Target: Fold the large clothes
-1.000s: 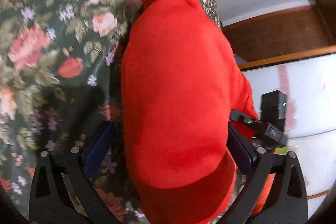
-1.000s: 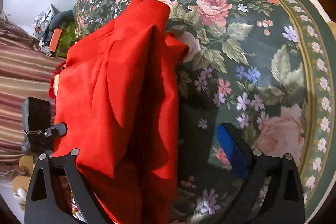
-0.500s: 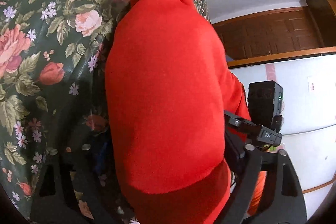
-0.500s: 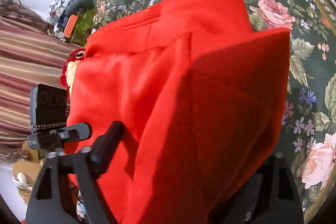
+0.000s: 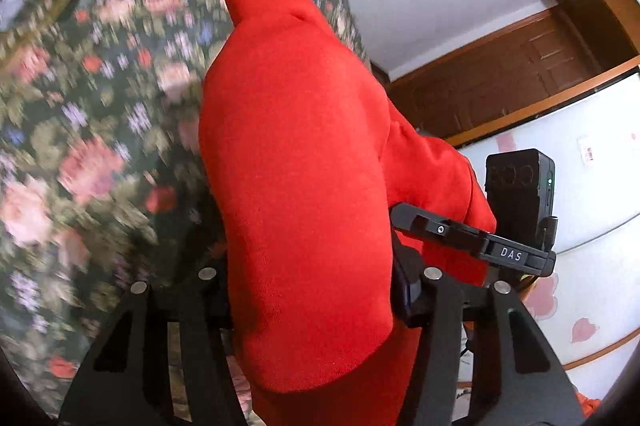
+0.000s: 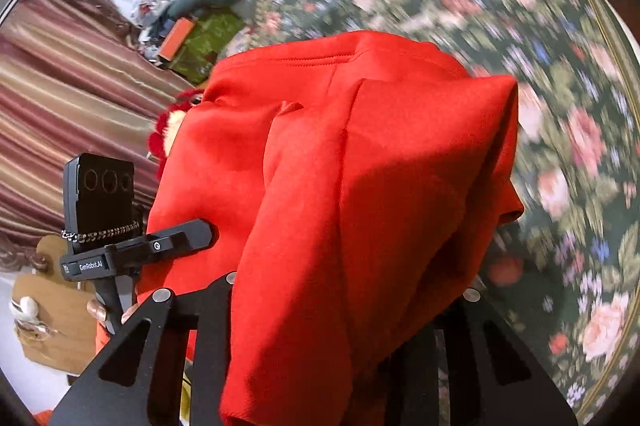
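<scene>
2 grippers, both clamped on the red sweatshirt (image 5: 304, 194): left gripper (image 5: 316, 290) and right gripper (image 6: 340, 306) each have fabric bunched between the fingers, draping ahead over the floral bedspread (image 6: 540, 74).

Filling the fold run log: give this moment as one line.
phase: lifting to fold | left gripper: shut on bright red fleece garment | right gripper: shut on same garment | surface: dark floral bedspread
</scene>
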`<state>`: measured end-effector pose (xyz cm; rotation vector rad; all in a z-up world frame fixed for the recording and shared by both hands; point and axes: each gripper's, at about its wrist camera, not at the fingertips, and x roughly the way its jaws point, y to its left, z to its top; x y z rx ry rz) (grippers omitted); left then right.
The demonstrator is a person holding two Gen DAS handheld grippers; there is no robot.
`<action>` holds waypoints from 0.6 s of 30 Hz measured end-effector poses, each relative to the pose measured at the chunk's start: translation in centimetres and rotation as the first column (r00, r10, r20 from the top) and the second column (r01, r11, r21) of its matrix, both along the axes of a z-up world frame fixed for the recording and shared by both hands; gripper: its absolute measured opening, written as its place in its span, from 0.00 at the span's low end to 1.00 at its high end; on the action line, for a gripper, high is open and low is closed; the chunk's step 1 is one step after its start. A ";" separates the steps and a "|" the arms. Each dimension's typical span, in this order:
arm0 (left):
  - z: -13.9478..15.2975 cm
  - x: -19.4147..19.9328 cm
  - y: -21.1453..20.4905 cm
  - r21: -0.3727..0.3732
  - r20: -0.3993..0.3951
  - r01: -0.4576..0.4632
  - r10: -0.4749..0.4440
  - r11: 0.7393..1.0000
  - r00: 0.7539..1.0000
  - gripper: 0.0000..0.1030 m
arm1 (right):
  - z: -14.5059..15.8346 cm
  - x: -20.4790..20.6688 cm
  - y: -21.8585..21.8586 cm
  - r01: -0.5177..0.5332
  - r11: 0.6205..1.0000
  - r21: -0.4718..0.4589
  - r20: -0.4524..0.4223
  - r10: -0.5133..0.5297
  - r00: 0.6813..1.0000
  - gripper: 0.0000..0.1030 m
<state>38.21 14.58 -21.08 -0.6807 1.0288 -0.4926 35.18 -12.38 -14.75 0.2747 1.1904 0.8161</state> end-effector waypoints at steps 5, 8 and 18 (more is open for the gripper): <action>3.4 0.4 4.4 0.018 0.073 -0.043 0.041 0.999 0.996 0.54 | 2.6 1.4 4.1 -0.028 1.000 0.000 0.074 0.028 0.997 0.28; 4.6 0.8 7.1 0.033 0.098 -0.067 0.063 0.997 0.993 0.54 | 3.5 2.4 6.6 -0.041 0.999 -0.001 0.124 0.041 0.991 0.28; 1.1 6.3 14.1 0.098 0.043 -0.137 0.134 0.986 0.990 0.54 | -0.1 7.5 14.8 -0.043 0.996 -0.082 0.111 0.052 0.992 0.28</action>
